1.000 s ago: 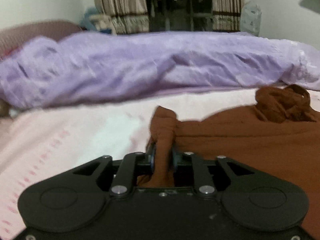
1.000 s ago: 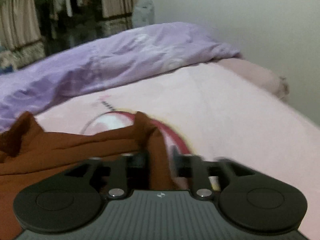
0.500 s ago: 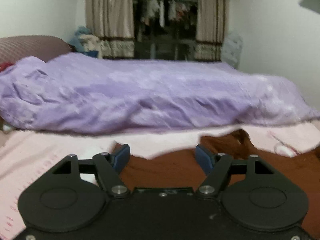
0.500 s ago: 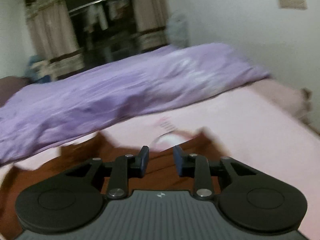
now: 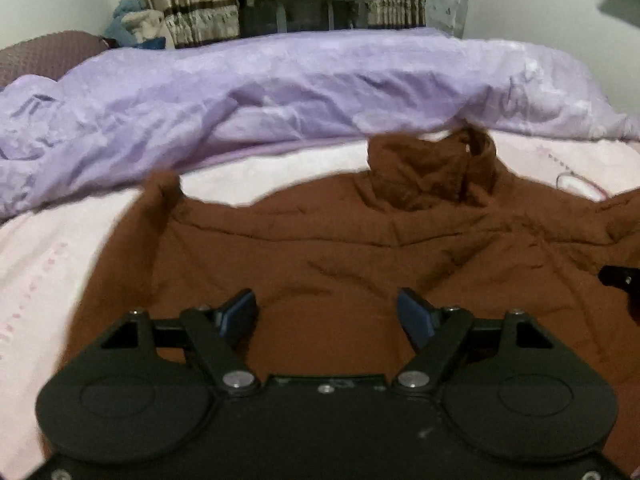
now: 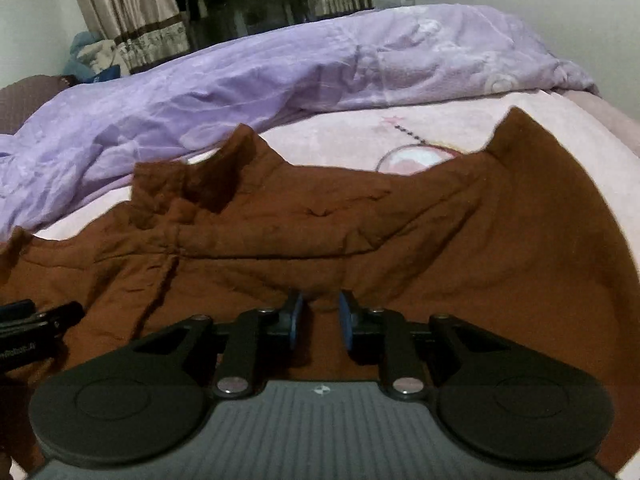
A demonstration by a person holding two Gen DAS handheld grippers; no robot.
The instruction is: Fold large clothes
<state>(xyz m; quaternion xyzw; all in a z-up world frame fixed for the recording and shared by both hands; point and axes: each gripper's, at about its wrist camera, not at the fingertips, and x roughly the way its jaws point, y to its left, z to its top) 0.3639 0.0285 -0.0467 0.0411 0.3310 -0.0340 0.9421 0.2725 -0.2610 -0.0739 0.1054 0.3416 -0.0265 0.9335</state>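
A: Bed [image 5: 36, 264], pink sheet. Nearest?
B: Left gripper [image 5: 327, 314], jaws just spread, empty; right gripper [image 6: 319, 318], jaws narrowing, nothing clamped.
A: Beyond?
B: Brown garment [image 5: 320, 248] spread flat, collar at one o'clock. Purple duvet [image 5: 280, 92] at twelve. Folding apparently unstarted.

Brown garment [image 5: 340, 248] spread flat on bed [image 5: 36, 264]

A second ago each gripper pinched a bunched fold of the brown garment [image 5: 360, 248]; now the cloth lies spread flat over the pink sheet [image 5: 48, 248]. The left gripper [image 5: 327, 316] has just opened wide and let go, nothing between its jaws. The right gripper [image 6: 320, 320] has been closing, a narrow gap left, cloth beneath
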